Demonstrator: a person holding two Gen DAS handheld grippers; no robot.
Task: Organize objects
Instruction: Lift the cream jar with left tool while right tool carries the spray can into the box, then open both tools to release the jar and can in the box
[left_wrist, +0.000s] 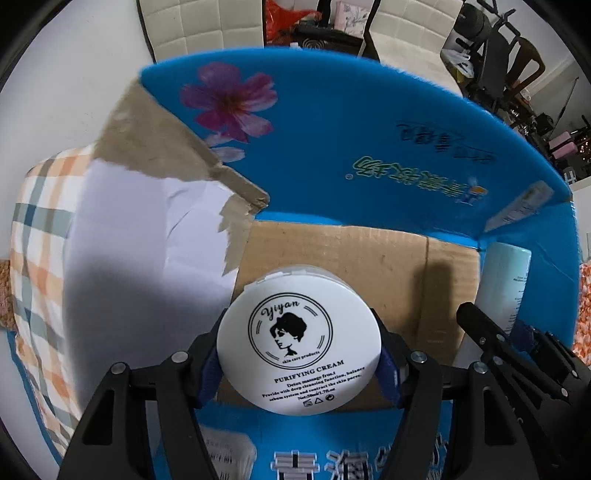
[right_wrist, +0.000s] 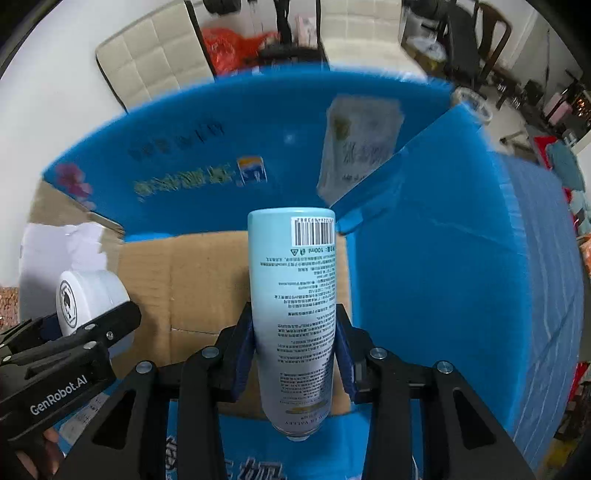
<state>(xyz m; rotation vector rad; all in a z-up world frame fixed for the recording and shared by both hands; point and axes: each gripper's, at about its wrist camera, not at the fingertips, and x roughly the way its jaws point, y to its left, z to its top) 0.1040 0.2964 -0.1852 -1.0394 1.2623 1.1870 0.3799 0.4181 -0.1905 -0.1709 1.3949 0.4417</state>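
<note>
Currently mid-placement, judging by both loads hanging over the open blue cardboard box (left_wrist: 369, 122) with brown corrugated floor (left_wrist: 332, 251).

Left tool (left_wrist: 299, 356): clamped on a round white cream jar with a black portrait logo on its lid (left_wrist: 299, 350), blue pads pressing its two sides. Jar held above the box floor, toward the left wall lined with white paper (left_wrist: 147, 236); also visible at the left edge of the right wrist view (right_wrist: 85, 299).

Right tool (right_wrist: 295, 350): closed on a tall pale-blue cylindrical bottle with a barcode and small printed text (right_wrist: 291, 288), gripped low on its body, far end pointing down into the box near the right blue wall (right_wrist: 443, 277). Same bottle seen at the right side of the left wrist view (left_wrist: 506, 280).

Done so far, as far as shown: nothing resting on the box floor; bare cardboard only. Both items picked up and brought inside the box walls.

Left to do, by estimate: lower each item to the floor, release, withdraw. Whether further objects wait outside the box: cannot tell. A checked orange-and-grey cloth (left_wrist: 33, 236) lies beyond the left wall.
</note>
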